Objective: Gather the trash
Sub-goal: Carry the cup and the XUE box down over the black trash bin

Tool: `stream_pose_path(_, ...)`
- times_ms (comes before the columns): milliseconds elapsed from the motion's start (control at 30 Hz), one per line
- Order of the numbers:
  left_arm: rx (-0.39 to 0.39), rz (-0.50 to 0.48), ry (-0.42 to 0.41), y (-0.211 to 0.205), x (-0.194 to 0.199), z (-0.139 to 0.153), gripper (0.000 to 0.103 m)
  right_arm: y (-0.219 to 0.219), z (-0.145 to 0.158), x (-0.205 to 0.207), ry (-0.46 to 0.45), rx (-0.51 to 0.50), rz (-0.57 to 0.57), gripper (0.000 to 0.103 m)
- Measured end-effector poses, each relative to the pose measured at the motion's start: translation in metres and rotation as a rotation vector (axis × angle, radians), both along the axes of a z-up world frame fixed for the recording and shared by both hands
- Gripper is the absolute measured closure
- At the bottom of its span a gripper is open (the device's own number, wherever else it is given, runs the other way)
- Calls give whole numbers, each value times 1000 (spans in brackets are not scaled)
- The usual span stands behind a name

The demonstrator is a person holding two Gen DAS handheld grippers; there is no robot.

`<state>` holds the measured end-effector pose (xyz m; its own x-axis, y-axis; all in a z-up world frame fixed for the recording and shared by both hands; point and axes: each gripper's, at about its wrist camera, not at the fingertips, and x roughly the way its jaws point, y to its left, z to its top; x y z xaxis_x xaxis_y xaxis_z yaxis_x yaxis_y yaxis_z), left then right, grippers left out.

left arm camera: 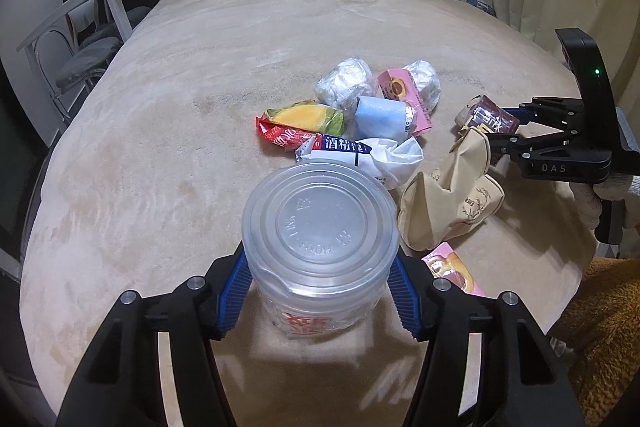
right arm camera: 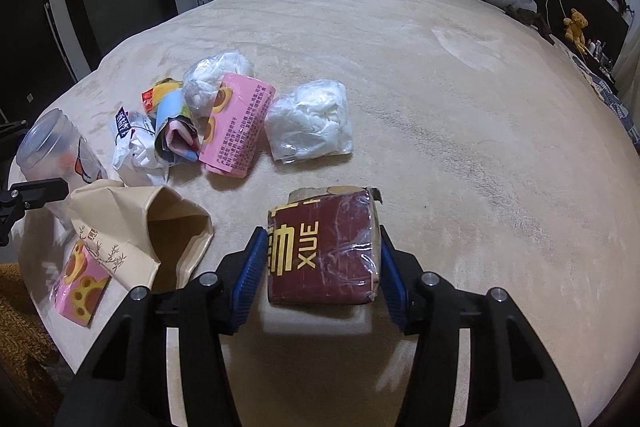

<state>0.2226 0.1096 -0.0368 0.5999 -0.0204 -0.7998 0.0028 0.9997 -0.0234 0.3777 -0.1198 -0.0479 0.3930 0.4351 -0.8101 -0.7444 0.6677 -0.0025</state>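
Trash [left arm camera: 352, 115] lies piled on the bed [left arm camera: 240, 67] beside a beige bag [right arm camera: 160, 227]. Left tongs [left arm camera: 320, 291] pinch a clear jar [left arm camera: 320, 227]; right tongs [right arm camera: 322, 259] pinch a maroon packet [right arm camera: 324, 251].

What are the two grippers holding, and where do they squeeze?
The left gripper holds a clear plastic jar by its sides, below the lid. The right gripper holds a dark red packet by its two side edges.
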Motion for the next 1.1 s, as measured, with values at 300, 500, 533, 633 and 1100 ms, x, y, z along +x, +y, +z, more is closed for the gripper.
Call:
stream_pose_path(300,-16,11,-51,-12,-24,16,44,-12,25,-36,-51,19,-10,50)
stream_pose_path(500,-42,19,-91,-22,-49,29,44,-26,44,-65,-53,55,-25,50)
stream_pose_path(533,-49,19,-96,-24,-54,31,44,-29,46,-70,-53,62,-30,50)
stream_pose_path(633,-65,21,-109,-31,-70,34,44,-38,54,-89,-47,80,-38,50)
stream_pose_path(1100,-124,3,-140,-76,-149,43,44,-75,77,-195,-23,155,-40,49)
